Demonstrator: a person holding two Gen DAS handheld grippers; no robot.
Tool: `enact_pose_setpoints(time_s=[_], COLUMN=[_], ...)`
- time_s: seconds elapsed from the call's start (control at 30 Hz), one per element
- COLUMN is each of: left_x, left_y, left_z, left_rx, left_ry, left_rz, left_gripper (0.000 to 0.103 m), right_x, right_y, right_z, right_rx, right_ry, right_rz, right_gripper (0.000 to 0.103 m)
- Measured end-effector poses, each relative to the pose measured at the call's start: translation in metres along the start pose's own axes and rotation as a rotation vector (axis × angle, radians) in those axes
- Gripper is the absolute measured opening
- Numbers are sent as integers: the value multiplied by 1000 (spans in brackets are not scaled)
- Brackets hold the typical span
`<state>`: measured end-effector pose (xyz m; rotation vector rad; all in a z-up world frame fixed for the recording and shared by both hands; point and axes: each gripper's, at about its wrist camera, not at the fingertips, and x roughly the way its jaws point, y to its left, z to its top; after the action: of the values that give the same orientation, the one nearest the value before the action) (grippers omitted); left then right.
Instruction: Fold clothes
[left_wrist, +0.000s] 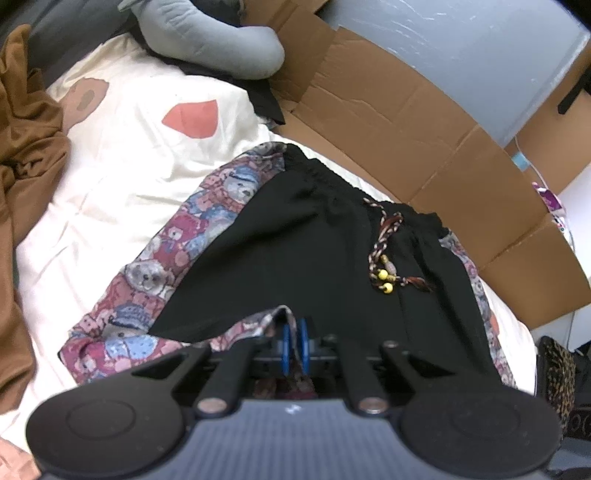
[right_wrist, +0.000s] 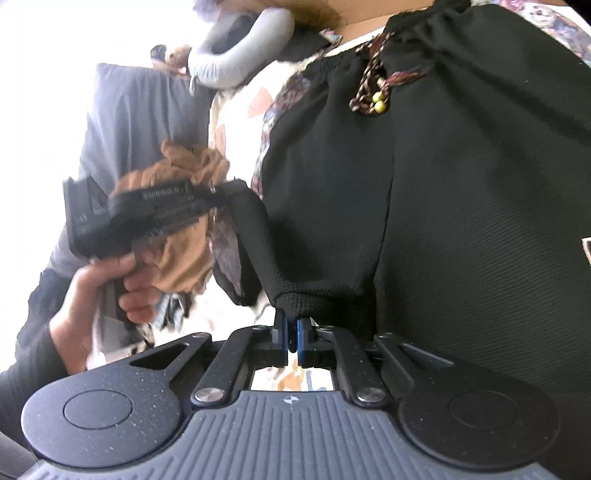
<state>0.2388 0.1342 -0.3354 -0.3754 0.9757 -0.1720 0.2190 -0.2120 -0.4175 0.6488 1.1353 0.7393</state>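
Note:
Black shorts (left_wrist: 295, 251) with teddy-bear print side panels and a braided, beaded drawstring (left_wrist: 384, 258) lie on a cream sheet. My left gripper (left_wrist: 294, 338) is shut on the printed hem at the near edge, which is lifted. In the right wrist view the same black shorts (right_wrist: 461, 184) fill the right side. My right gripper (right_wrist: 291, 332) is shut on a black hem fold. The left gripper (right_wrist: 236, 195) shows there too, held by a hand (right_wrist: 107, 291), pinching the shorts' left edge.
A brown garment (left_wrist: 26, 166) is heaped at the left on the cream bedsheet (left_wrist: 110, 177). A grey curved pillow (left_wrist: 207, 40) lies at the back. Flattened cardboard (left_wrist: 424, 147) runs along the right side. A leopard-print item (left_wrist: 556, 376) sits at the far right.

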Motion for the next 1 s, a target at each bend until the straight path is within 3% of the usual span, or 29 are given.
enact_pose_setpoints(time_s=[0.63,0.7,0.77,0.83,1.0], left_x=[67,64,56,46,21], left_y=[-1,-6,-11,-19,-33], left_z=[11,11,8,6,-4], left_rx=[50,61,92,140,194], left_ry=[67,66,54,44,29], left_rz=[66,68,61,68,65], left_gripper=[11,18,38,42,45], right_x=[19,15,11,10,10], right_y=[-32,-30,-23,-17,-5], right_z=[42,40,37,32,19], right_rx=[48,53,26,7,-38], right_ry=[-66,-63,-65,-53,-19], right_rz=[-176,-170,-167,-154,-121], right_gripper=[5,5,11,22,23])
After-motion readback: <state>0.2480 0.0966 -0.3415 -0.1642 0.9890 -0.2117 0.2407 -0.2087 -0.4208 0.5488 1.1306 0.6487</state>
